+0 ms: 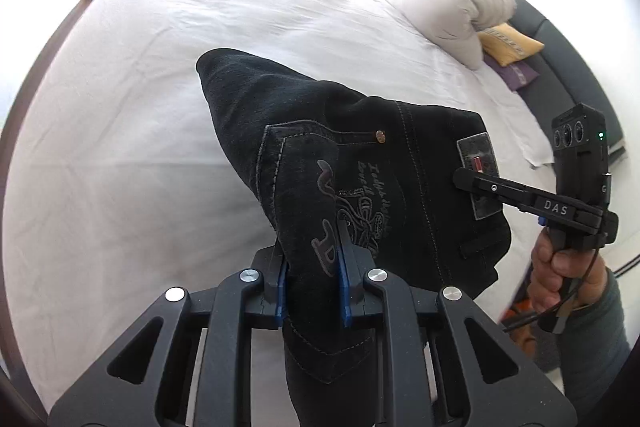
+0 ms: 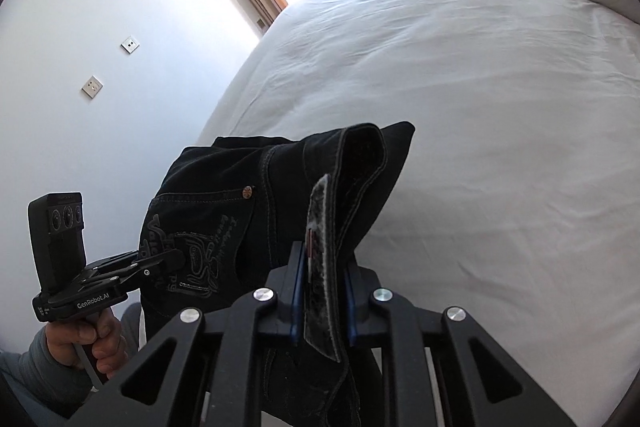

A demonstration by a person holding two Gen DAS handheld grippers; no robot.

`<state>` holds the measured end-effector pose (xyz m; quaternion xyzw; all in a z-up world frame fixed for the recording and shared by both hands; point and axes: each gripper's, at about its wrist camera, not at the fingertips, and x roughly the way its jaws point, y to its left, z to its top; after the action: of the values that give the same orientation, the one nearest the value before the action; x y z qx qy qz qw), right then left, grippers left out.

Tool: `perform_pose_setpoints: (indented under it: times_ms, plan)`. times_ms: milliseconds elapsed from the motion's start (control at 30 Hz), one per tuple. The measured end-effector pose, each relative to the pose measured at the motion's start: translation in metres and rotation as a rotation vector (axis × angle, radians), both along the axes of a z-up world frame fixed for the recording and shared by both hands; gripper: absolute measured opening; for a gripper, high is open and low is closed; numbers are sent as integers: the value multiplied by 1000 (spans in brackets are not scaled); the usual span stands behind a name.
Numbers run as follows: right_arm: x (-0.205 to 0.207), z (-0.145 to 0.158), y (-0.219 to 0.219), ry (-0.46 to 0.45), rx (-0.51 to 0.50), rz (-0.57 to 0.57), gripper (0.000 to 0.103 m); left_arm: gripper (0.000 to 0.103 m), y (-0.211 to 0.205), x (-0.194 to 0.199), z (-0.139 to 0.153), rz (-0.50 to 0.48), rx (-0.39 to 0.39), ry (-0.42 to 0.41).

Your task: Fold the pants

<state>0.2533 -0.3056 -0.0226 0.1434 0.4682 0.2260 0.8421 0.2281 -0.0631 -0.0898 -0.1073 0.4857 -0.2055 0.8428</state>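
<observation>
The black denim pants [image 1: 360, 155] hang above the white-sheeted bed [image 1: 140, 107], near its edge, the left gripper [image 1: 312, 283] and right gripper [image 2: 322, 303] both clenched on the waistband.

My left gripper [image 1: 312, 281] and right gripper [image 2: 323, 301] are matte black frames with triangular cut-outs, silver round screws and blue pads inside the jaws. One side bar reads "DAS", another "GenRobot.AI". A black cable trails from the handle, and I wear grey-green sleeves [image 1: 592, 339]
</observation>
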Motion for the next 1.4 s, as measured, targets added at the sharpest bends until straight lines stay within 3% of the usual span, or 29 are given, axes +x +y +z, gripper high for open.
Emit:
perform_pose_setpoints:
  times_ms: [167, 233, 267, 433, 500, 600, 700, 833, 1000, 1167, 1267, 1333, 1400]
  plan:
    - [39, -39, 14, 85, -8, -3, 19, 24, 12, 17, -41, 32, 59, 72]
    - [46, -53, 14, 110, -11, -29, 25, 38, 16, 19, -54, 54, 60, 83]
    - [48, -60, 10, 120, 5, -47, 33, 44, 20, 19, -57, 67, 60, 83]
    - [41, -79, -9, 152, 67, -92, 54, 70, 22, 15, -58, 81, 82, 51]
    - [36, -78, -13, 149, 76, -100, 62, 73, 26, 15, -55, 103, 90, 43]
    - [27, -75, -17, 149, 62, -125, 64, 83, 21, 17, -53, 143, 88, 22]
    - [8, -58, -21, 106, 57, -153, 64, 103, 25, 0, -35, 177, 119, -33]
    - [-28, -23, -22, -18, 16, -193, 73, 103, 21, -39, 10, 210, 206, -185]
    - [-77, 37, -2, -247, -100, -239, 88, 103, 15, -95, 72, 249, 282, -373]
    - [-134, 87, 18, -439, -145, -255, 100, 103, 9, -159, 137, 336, 374, -538]
    - [-165, 113, 26, -511, -161, -256, 103, 103, 11, -191, 168, 368, 347, -571]
    - [-181, 129, 31, -553, -176, -245, 103, 103, 13, -211, 184, 367, 302, -564]
    - [-197, 142, 38, -589, -198, -227, 103, 103, 14, -223, 193, 386, 309, -534]
